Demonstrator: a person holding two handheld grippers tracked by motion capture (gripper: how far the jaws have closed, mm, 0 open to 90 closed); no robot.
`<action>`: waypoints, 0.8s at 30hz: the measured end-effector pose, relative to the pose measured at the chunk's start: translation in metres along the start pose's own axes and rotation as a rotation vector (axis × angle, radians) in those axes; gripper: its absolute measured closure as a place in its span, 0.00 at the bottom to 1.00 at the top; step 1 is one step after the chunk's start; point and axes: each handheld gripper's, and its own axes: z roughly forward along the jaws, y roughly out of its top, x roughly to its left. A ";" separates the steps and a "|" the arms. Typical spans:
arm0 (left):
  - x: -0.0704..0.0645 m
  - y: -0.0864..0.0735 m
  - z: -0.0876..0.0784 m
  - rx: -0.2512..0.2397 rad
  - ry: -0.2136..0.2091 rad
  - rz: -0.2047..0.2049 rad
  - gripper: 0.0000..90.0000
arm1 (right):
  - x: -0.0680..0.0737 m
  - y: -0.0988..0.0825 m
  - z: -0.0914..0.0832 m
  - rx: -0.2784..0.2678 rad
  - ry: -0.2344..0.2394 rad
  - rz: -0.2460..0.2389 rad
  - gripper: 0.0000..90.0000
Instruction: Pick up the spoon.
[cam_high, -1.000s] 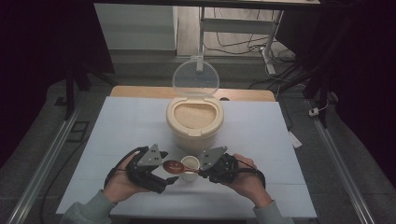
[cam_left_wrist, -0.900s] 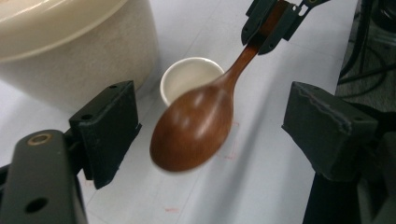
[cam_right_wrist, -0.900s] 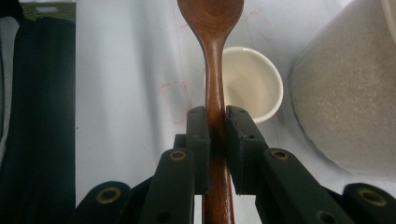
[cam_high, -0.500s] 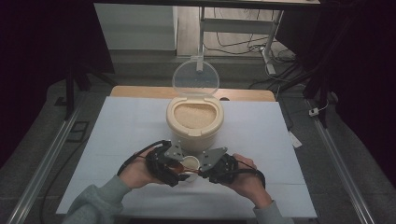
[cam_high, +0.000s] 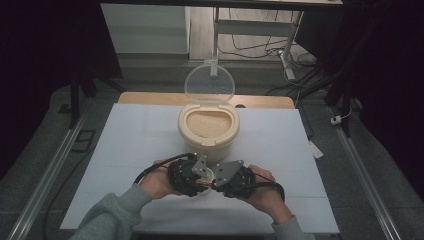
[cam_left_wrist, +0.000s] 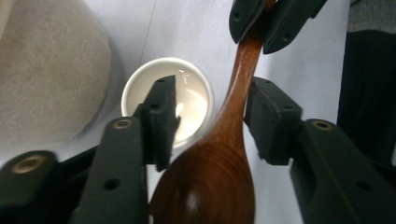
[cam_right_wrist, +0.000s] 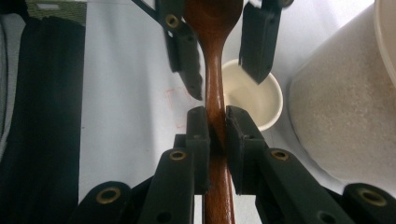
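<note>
The wooden spoon (cam_right_wrist: 215, 70) hangs above the small white cup (cam_left_wrist: 190, 100), its handle clamped by the right gripper (cam_right_wrist: 215, 122). This looks like a handover: the left gripper (cam_left_wrist: 212, 116), jaws just closing, straddles the spoon's neck without visible contact. Next, it must pinch firmly. A second ago it stood farther left.

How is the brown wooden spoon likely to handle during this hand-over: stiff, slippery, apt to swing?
The glossy brown wooden spoon looks rigid, so it should not sag. Its polished sheen suggests it may slip. The right gripper clamps the thin handle; the left gripper's jaws, just closing, flank the neck without pressing, so the bowl end might pivot.
</note>
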 end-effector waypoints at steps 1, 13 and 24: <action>0.000 0.000 0.001 0.004 0.000 0.011 0.66 | 0.001 0.000 0.000 0.005 -0.001 -0.002 0.89; -0.006 0.000 0.007 0.018 -0.039 0.062 0.83 | 0.003 0.001 0.003 0.010 0.015 -0.023 0.88; -0.009 -0.008 0.011 -0.031 0.003 0.041 0.88 | -0.003 -0.004 -0.002 -0.067 -0.028 0.069 0.75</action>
